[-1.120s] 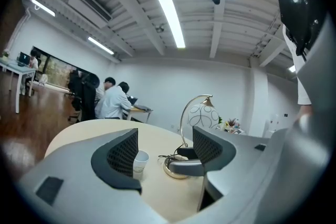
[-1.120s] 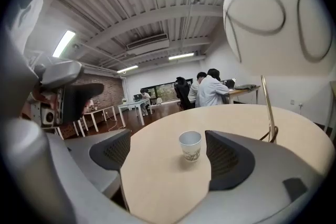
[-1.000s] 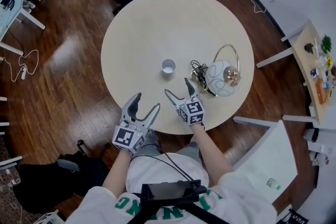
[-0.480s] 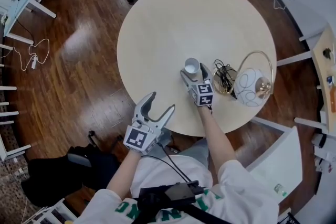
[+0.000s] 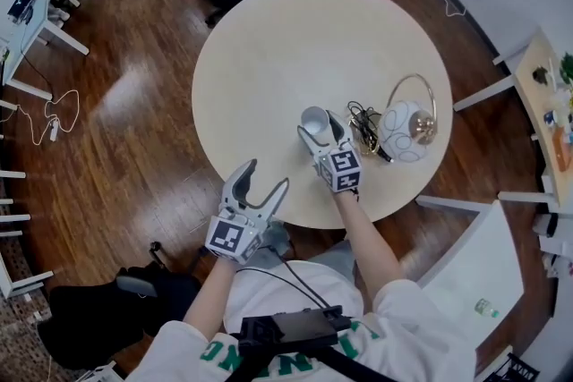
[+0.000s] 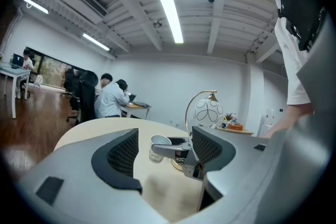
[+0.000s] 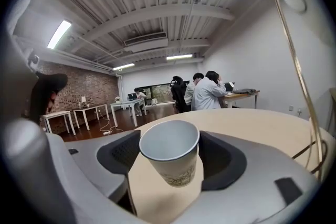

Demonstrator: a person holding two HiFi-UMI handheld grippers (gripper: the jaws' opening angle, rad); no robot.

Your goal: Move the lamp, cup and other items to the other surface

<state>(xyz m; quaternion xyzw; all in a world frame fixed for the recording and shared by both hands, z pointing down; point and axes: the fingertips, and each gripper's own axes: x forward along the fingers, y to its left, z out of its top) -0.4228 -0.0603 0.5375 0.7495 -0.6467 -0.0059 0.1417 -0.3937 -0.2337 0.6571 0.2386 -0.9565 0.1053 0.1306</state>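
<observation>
Just beside the lamp on the counter, the right hand-held gripper pinches the light, squashy paper cup by its sides; the left hand-held gripper is wide open, empty.

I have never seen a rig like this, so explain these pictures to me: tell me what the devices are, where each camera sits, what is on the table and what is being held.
A person holds a two-jaw hand-held gripper in each hand; no robot is involved. The head view looks down from a camera on the person's head. The other two views come from cameras riding on each gripper, looking along its jaws. On the round table are a white paper cup, a globe lamp with a gold arc, and a tangled black cord. The right hand-held gripper has its jaws against both sides of the paper cup. The left hand-held gripper is open and empty, near the table's edge.
</observation>
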